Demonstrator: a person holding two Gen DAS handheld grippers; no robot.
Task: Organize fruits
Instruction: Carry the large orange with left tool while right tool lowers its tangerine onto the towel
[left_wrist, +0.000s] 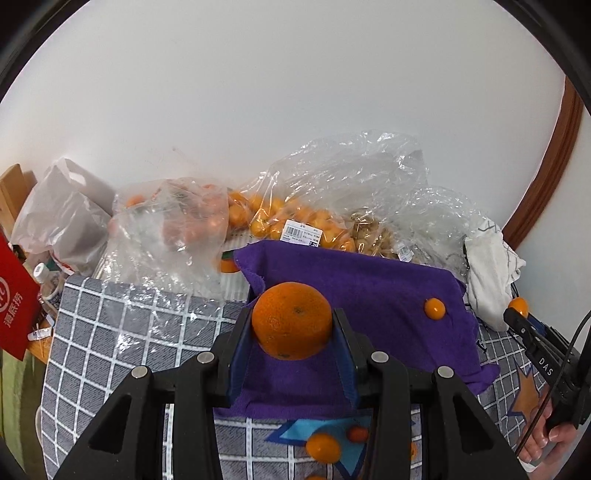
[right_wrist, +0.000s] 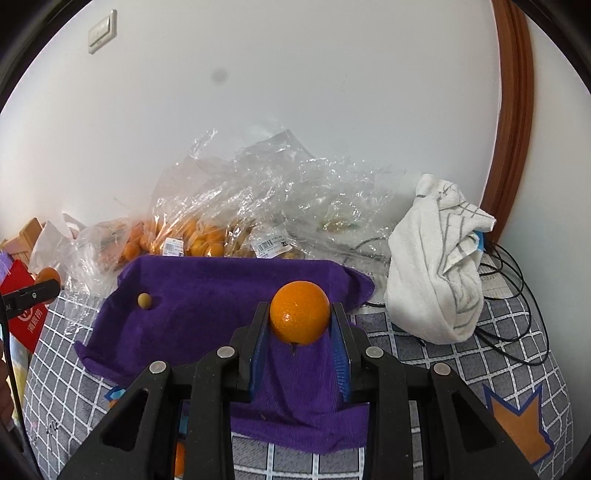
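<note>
My left gripper (left_wrist: 292, 314) is shut on a large mandarin (left_wrist: 291, 325), held above a purple cloth (left_wrist: 362, 284). One small kumquat (left_wrist: 434, 309) lies on that cloth. My right gripper (right_wrist: 300, 308) is shut on a smaller round orange fruit (right_wrist: 299, 317) over the same purple cloth (right_wrist: 207, 291), where a small olive-coloured fruit (right_wrist: 144, 300) rests at the left. In the left wrist view the right gripper (left_wrist: 515, 314) shows at the right edge with its fruit (left_wrist: 518, 305). At the left edge of the right wrist view, the left gripper (right_wrist: 46, 286) carries its mandarin (right_wrist: 47, 274).
Clear plastic bags of kumquats (left_wrist: 280, 218) and other fruit (left_wrist: 173, 218) lie against the white wall. A crumpled white towel (right_wrist: 439, 258) and black cables (right_wrist: 506, 266) sit at the right. Two kumquats (left_wrist: 323, 447) lie on the grey checked cover (left_wrist: 96, 332). A red packet (left_wrist: 14, 302) is at the left.
</note>
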